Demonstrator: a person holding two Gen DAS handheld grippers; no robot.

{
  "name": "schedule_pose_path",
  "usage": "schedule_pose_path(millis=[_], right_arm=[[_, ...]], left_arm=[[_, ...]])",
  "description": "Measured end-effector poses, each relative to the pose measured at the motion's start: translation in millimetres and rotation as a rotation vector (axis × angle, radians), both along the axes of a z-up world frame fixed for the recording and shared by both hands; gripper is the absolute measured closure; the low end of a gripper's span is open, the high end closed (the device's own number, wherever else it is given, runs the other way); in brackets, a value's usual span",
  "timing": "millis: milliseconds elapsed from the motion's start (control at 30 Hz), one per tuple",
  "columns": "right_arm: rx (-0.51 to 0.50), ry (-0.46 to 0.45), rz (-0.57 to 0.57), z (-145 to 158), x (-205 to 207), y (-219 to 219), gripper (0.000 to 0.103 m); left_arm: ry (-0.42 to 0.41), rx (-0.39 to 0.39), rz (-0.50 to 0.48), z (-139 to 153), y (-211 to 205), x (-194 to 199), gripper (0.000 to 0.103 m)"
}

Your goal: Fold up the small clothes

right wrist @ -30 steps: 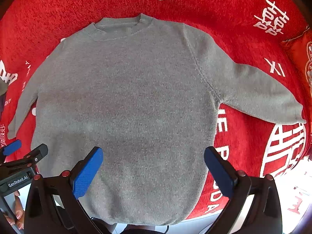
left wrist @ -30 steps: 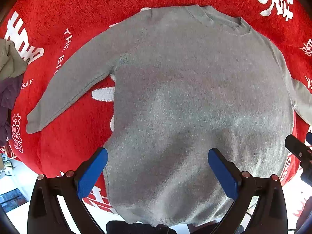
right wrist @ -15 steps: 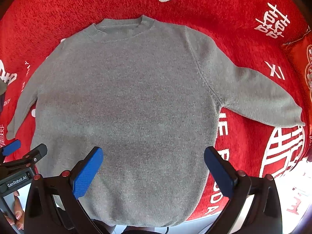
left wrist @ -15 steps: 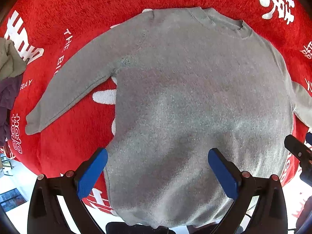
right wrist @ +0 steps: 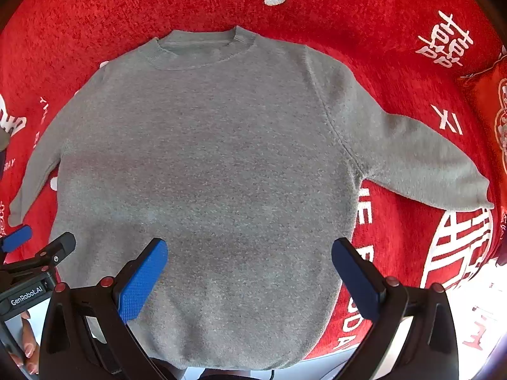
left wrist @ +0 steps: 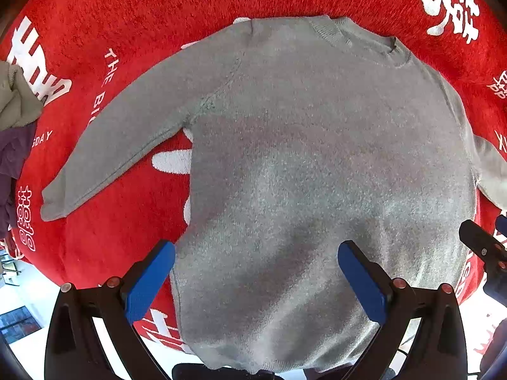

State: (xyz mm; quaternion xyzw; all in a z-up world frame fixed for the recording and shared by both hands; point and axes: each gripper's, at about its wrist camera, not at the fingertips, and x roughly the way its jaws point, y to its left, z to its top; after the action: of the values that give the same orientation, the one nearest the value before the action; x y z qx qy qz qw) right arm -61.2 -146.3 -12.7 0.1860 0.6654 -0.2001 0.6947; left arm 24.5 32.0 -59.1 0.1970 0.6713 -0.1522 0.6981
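A small grey knit sweater [left wrist: 317, 158] lies flat, front up, on a red cloth, collar far from me, both sleeves spread out to the sides. It also shows in the right wrist view [right wrist: 209, 164]. My left gripper [left wrist: 256, 253] is open and empty, held above the sweater's lower left part near the hem. My right gripper [right wrist: 250, 250] is open and empty, held above the sweater's lower right part. The left sleeve cuff [left wrist: 54, 202] and the right sleeve cuff [right wrist: 475, 193] lie flat on the cloth.
The red cloth [left wrist: 104, 237] with white lettering covers the surface and ends near the hem, with a white floor below. A pile of olive and purple clothes [left wrist: 16, 126] lies at the far left. A red cushion [right wrist: 494, 110] is at the right edge.
Both grippers have drifted slightly; the sweater sits a little lower in both views. Nothing was grasped and the sweater has not moved.
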Motion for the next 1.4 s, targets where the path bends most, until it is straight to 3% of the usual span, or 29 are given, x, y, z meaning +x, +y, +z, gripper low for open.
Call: schedule_pose_path(millis=[1067,1267,1400], right_arm=[[-0.008,0.002,0.007,-3,8,4,0.000],[-0.005,-0.004,0.012,-3,13,6,0.000],[-0.004,-0.012,0.027,-3,17,9,0.000]], left_arm=[[0.005,-0.009,0.006,-3,2,7,0.000],[0.023,-0.069,0.038,-5,13,15,0.000],[0.052,-0.159,0.085,-6,28,23,0.000]])
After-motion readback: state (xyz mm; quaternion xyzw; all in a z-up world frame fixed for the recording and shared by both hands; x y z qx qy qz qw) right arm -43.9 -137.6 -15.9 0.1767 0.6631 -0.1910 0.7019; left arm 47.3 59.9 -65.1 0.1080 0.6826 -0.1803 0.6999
